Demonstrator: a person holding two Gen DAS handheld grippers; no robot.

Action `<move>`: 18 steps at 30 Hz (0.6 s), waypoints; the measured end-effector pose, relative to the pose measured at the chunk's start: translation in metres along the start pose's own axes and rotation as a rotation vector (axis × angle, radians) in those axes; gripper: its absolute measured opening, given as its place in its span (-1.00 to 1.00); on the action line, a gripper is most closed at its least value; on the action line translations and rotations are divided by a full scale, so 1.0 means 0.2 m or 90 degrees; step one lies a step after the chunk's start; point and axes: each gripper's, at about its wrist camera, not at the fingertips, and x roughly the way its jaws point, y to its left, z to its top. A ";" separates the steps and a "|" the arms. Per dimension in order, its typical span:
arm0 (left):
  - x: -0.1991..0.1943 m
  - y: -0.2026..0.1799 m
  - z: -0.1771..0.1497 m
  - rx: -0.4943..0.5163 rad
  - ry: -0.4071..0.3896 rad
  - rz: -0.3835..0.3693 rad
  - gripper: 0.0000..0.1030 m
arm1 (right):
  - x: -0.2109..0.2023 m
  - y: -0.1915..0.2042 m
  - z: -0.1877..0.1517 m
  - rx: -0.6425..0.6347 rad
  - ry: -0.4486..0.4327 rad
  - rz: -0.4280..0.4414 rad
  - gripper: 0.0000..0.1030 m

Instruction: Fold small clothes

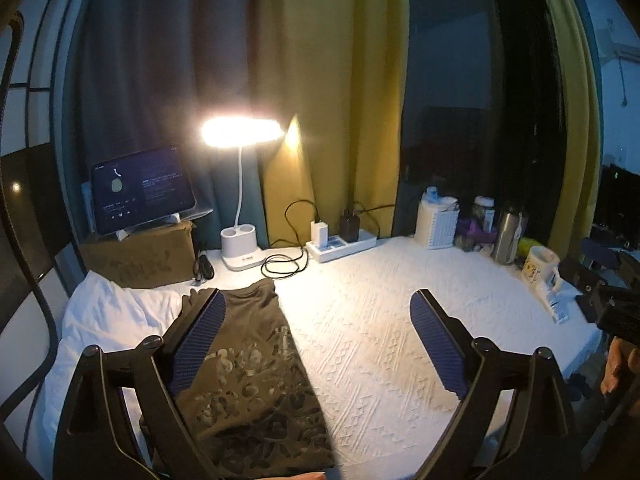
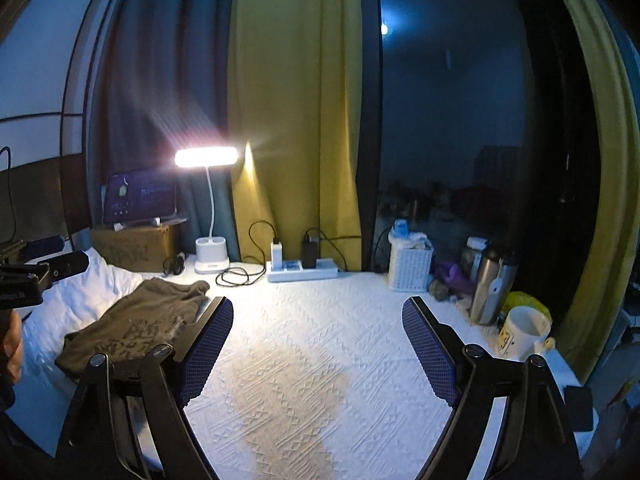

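Note:
A folded olive-brown garment with a pale print (image 1: 256, 372) lies on the white textured table cover (image 1: 380, 320), partly over white cloth. My left gripper (image 1: 318, 300) is open and empty above it, its left finger over the garment. In the right wrist view the garment (image 2: 140, 320) lies at the left. My right gripper (image 2: 318, 308) is open and empty over the bare cover (image 2: 312, 340), right of the garment. The left gripper's body (image 2: 36, 276) shows at the left edge of that view.
A lit desk lamp (image 1: 240, 132), a tablet (image 1: 142, 190) on a cardboard box (image 1: 140, 254), a power strip with chargers (image 1: 340, 244) and cables line the back. A white basket (image 1: 436, 220), steel flask (image 1: 506, 236) and mug (image 1: 540, 266) stand at the right. Curtains hang behind.

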 end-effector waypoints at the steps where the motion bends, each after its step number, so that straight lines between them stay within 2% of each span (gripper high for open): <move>1: -0.01 0.00 0.00 -0.001 -0.002 -0.005 0.81 | -0.01 0.00 0.00 -0.001 -0.002 -0.001 0.71; 9: -0.06 0.06 0.00 -0.042 -0.017 0.007 0.81 | -0.10 -0.01 0.03 0.009 -0.028 0.006 0.71; 18: -0.09 0.11 -0.02 -0.064 -0.023 0.021 0.81 | -0.11 0.04 0.05 -0.002 -0.028 0.003 0.71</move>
